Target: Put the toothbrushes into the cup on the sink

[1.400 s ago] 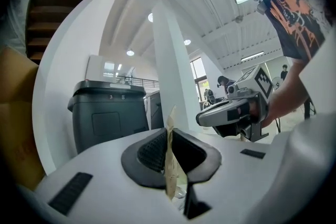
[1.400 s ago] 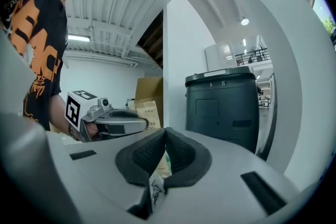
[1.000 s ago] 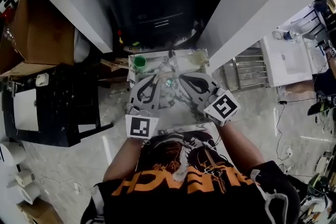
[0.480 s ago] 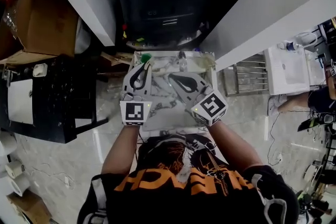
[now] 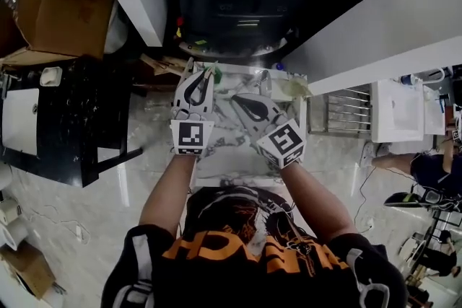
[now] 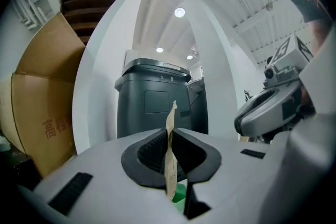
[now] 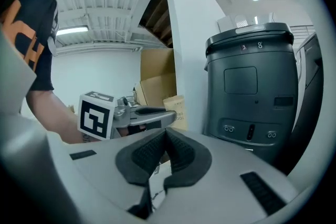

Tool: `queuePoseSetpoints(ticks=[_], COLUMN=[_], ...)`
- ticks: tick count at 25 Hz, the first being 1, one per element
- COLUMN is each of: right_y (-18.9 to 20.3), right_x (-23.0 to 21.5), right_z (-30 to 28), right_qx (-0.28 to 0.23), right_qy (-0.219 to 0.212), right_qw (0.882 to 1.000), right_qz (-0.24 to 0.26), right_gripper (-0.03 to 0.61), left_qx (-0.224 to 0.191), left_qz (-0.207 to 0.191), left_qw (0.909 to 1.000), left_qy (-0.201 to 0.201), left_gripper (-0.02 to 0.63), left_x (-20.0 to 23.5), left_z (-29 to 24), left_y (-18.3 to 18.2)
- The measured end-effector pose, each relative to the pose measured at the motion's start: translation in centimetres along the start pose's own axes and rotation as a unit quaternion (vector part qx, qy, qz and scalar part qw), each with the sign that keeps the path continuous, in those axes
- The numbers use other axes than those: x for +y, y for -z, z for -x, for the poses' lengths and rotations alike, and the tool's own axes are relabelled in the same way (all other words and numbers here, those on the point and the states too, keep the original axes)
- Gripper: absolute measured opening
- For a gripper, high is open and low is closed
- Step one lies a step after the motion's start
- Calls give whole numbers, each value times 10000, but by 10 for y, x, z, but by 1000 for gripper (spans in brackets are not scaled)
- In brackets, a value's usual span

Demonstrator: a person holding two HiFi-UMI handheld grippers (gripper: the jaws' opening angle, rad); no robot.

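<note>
In the left gripper view my left gripper [image 6: 170, 134] is shut on a thin tan toothbrush [image 6: 170, 155] that stands upright between the pads. The green cup [image 6: 180, 194] shows just below the jaws. In the head view the left gripper [image 5: 198, 70] reaches the far left corner of the marble sink top [image 5: 231, 159], over the green cup [image 5: 214, 73], which it mostly hides. The right gripper [image 5: 242, 100] hovers over the middle of the sink. In its own view the right gripper [image 7: 165, 132] is shut with nothing between its pads.
A dark grey bin [image 5: 242, 3] stands right behind the sink. White panels flank it, with a cardboard box [image 5: 58, 7] at the far left and a black cabinet [image 5: 65, 119] left of the sink. A clear bag-like thing [image 5: 290, 86] lies at the sink's back right corner.
Both grippers have moved toward the far edge of the sink. The left one has gone from the middle to above the green cup, still holding the toothbrush.
</note>
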State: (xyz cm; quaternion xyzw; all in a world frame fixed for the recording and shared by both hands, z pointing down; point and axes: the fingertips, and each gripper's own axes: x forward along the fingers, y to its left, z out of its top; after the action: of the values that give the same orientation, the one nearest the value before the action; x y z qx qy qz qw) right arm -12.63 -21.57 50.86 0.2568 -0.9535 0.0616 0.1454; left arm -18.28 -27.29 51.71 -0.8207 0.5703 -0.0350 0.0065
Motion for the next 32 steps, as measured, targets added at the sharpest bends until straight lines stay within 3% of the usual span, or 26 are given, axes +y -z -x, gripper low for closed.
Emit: queuePoseSetpoints(ticks=[11, 13, 21, 28, 32], right_y=[19, 21, 14, 5, 0], right_x=[-27, -31, -27, -20, -20], right_z=[35, 41, 47, 60, 79], right_qx=[338, 308, 109, -97, -252], right_qy=[468, 528, 499, 475, 533], right_qw=[9983, 9981, 9986, 9987, 9982], right_qz=[-45, -60, -137, -123, -100], right_gripper=[14, 14, 14, 14, 14], left_qx=[252, 260, 247, 252, 95], left_qz=[-196, -176, -262, -62, -59], left_qw=[9995, 9994, 9989, 9985, 9975], left_qy=[82, 119, 286, 480, 693], left_gripper=[58, 130, 160, 170, 109], left_x=[-2, -5, -21, -44, -63], left_z=[-31, -33, -20, 14, 26], left_y=[52, 52, 37, 7, -18])
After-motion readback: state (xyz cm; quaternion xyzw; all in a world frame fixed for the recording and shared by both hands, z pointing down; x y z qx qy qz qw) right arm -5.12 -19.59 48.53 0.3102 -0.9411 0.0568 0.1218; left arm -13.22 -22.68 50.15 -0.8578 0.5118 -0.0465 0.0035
